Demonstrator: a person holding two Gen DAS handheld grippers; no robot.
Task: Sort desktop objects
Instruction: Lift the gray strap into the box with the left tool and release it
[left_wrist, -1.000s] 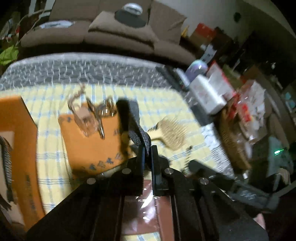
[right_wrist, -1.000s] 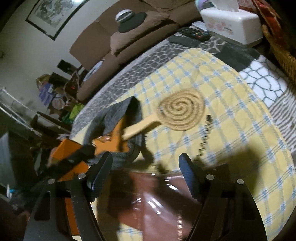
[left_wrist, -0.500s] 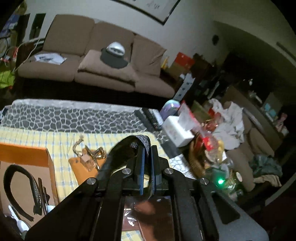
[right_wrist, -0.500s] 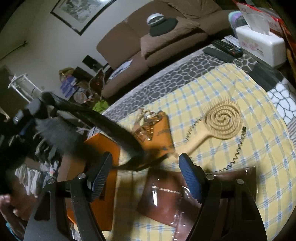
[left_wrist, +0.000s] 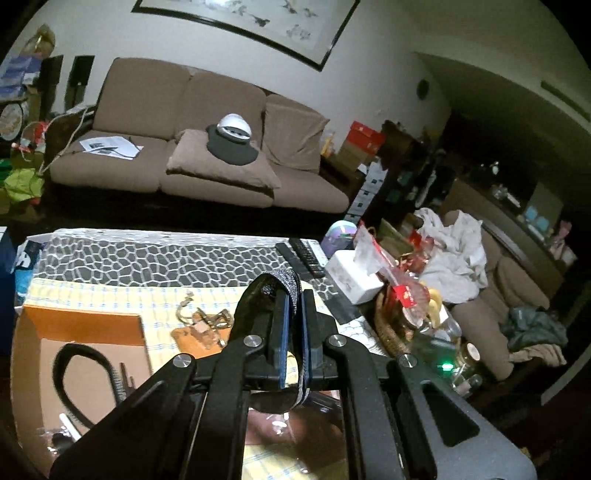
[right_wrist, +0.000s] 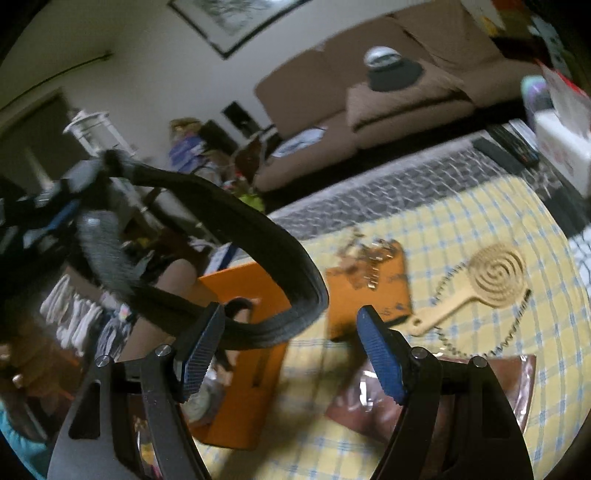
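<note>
My left gripper (left_wrist: 294, 295) is shut on a dark woven belt (left_wrist: 282, 282), which loops over its fingertips, held high above the table. In the right wrist view the belt (right_wrist: 258, 236) arcs from the blurred left gripper (right_wrist: 81, 177) down to a bend that hangs in front of my right gripper (right_wrist: 291, 314). That gripper is open, its blue pads clear of the belt. Below sit an open orange box (left_wrist: 85, 325) with a black hairband (left_wrist: 74, 369) inside, and an orange pouch (right_wrist: 373, 295) with a keychain (right_wrist: 369, 258) on it.
On the yellow checked cloth (right_wrist: 480, 221) lie a round wooden hairbrush (right_wrist: 495, 273), a coiled cord (right_wrist: 513, 332) and a brown pouch in plastic (right_wrist: 443, 391). A tissue box (left_wrist: 351, 273), remotes (left_wrist: 303, 256) and a wicker basket (left_wrist: 391, 332) crowd the right side. A sofa (left_wrist: 207, 147) stands behind.
The left gripper has lifted the belt off the orange pouch and up into the air. The right gripper has risen too and stayed open, and the belt's bend now hangs in front of it.
</note>
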